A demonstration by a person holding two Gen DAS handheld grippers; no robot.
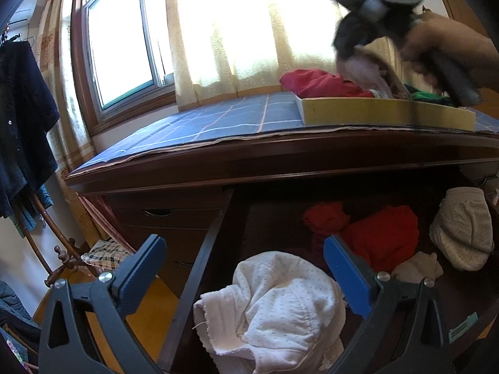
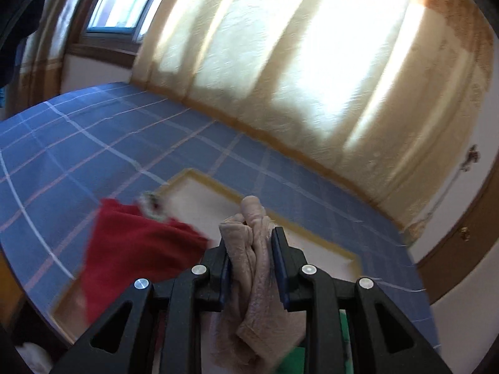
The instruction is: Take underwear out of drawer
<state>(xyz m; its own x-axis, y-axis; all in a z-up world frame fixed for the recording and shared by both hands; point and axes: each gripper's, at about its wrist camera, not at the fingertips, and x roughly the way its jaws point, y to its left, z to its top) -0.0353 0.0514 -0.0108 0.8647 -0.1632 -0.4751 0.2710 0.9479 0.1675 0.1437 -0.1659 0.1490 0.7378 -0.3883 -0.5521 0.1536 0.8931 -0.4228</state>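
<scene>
The drawer (image 1: 215, 233) stands pulled out and holds white dotted underwear (image 1: 274, 308), a red garment (image 1: 380, 233), a beige patterned pair (image 1: 461, 227) and a small cream piece (image 1: 418, 268). My left gripper (image 1: 243, 268) hangs open just above the white underwear, one finger on each side, touching nothing. My right gripper (image 2: 252, 243) is shut on a bunched beige pair of underwear (image 2: 249, 280) above the yellow-rimmed tray (image 2: 327, 243). In the left wrist view the right gripper (image 1: 352, 59) is a blur over that tray (image 1: 386, 112), with the pale cloth (image 1: 365, 71) hanging from it.
The tray sits on a blue checked cloth (image 1: 218, 121) on the dresser top and holds a red garment (image 2: 140, 243) and something green (image 2: 299, 352). Curtains (image 2: 312, 78) and a window (image 1: 124, 37) lie behind. Dark clothes (image 1: 21, 118) hang on a rack at left.
</scene>
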